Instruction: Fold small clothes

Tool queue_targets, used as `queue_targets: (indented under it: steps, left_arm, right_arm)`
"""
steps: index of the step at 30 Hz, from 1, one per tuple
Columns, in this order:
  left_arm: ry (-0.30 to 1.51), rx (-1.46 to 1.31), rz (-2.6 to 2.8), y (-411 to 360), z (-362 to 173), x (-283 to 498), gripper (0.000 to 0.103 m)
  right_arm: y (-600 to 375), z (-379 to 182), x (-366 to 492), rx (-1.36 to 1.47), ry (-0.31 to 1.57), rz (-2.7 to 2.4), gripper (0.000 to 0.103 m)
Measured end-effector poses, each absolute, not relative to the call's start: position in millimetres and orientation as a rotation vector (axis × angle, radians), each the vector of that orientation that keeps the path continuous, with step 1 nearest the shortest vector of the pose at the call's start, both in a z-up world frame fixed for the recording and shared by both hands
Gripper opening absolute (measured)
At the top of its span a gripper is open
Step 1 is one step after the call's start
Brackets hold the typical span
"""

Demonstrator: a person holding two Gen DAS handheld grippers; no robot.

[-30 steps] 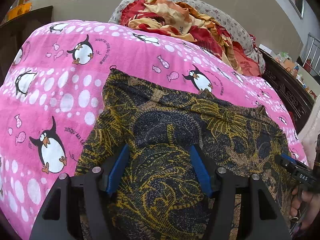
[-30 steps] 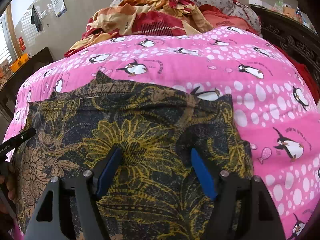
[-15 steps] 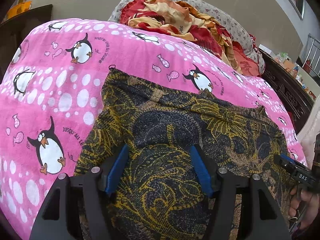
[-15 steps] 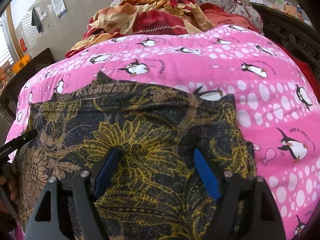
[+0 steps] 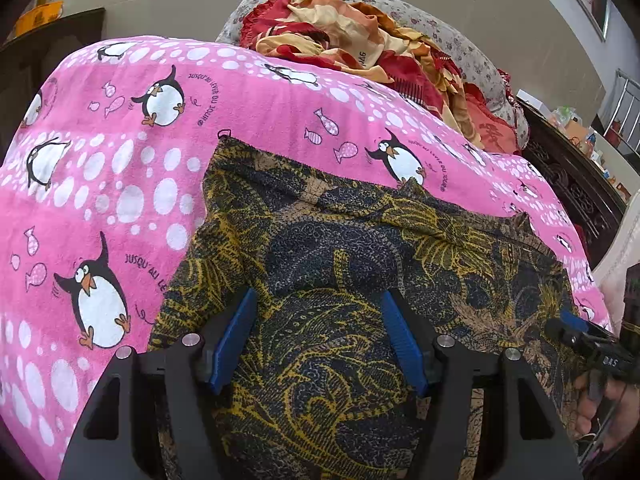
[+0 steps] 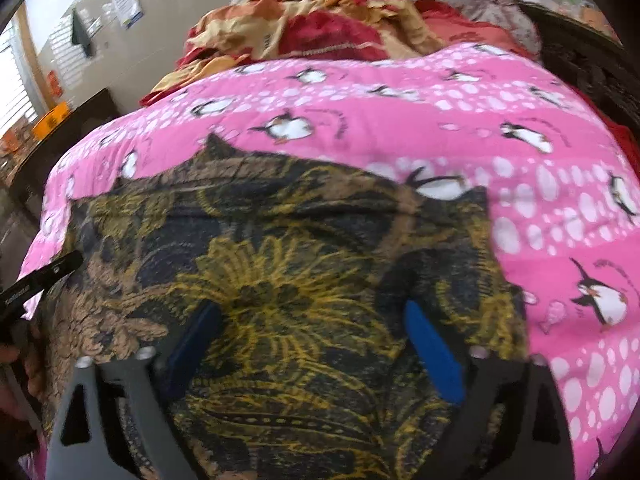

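One dark batik garment [image 5: 344,288] is laid flat on the pink penguin blanket [image 5: 120,184], its top edge running from 10 to 2 o'clock, with bare blanket left open at 9 o'clock and beyond it at 12. Two grippers are angled down over it: the left gripper [image 5: 318,340] is held half apart, nothing pinched; the right gripper [image 6: 316,344] is seen opening wide, cloth below, ungripped. One crumpled red-orange bundle [image 5: 360,40] is heaped at 12.

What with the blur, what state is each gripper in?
Left gripper: apart around garment; grip cannot be told.
Right gripper: opening, garment between jaws, ungripped.
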State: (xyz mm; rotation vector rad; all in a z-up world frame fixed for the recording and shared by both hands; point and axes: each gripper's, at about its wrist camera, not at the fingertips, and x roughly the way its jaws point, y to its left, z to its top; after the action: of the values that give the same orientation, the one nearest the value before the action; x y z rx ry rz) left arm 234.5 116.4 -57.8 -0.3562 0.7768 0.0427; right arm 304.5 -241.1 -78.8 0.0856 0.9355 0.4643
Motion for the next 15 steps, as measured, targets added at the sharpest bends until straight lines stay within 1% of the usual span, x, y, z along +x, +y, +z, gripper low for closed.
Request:
queue_targets:
  steps: [15]
  left_arm:
    - [0.775,-0.363,0.038,116.7,-58.2,234.4,0.046]
  right_arm:
    - [-233.8,-79.6,302.9,0.046,0.946,0.457,0.103]
